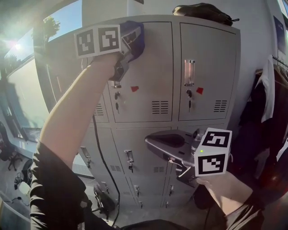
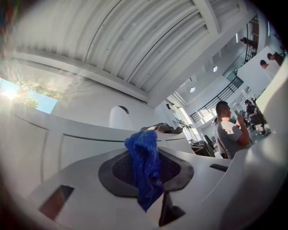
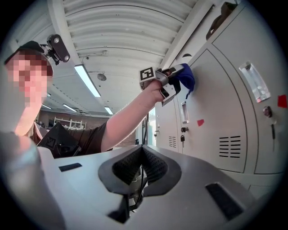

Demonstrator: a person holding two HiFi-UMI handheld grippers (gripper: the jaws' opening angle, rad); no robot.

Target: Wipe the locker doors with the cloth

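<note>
Up high, the left tool (image 1: 127, 47) pinches the cloth (image 2: 145, 155) against the locker door (image 1: 150, 72); the right tool (image 3: 141, 167) is pressed together.

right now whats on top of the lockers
A dark bundle, maybe a bag or jacket, lies on top of the lockers, above the upper right door. Whatever sits behind it, farther back, is hidden.

Dark bag (image 1: 203, 11) up high, hanging clothes (image 1: 269, 92) right, window (image 1: 24, 96) left

Nubby, matt blue terry cloth (image 2: 145, 166), smooth pale grey painted-metal locker doors (image 1: 150, 63) with a soft sheen, matt grey plastic right gripper (image 3: 142, 150) with black, finely ribbed pads (image 3: 125, 167)
</note>
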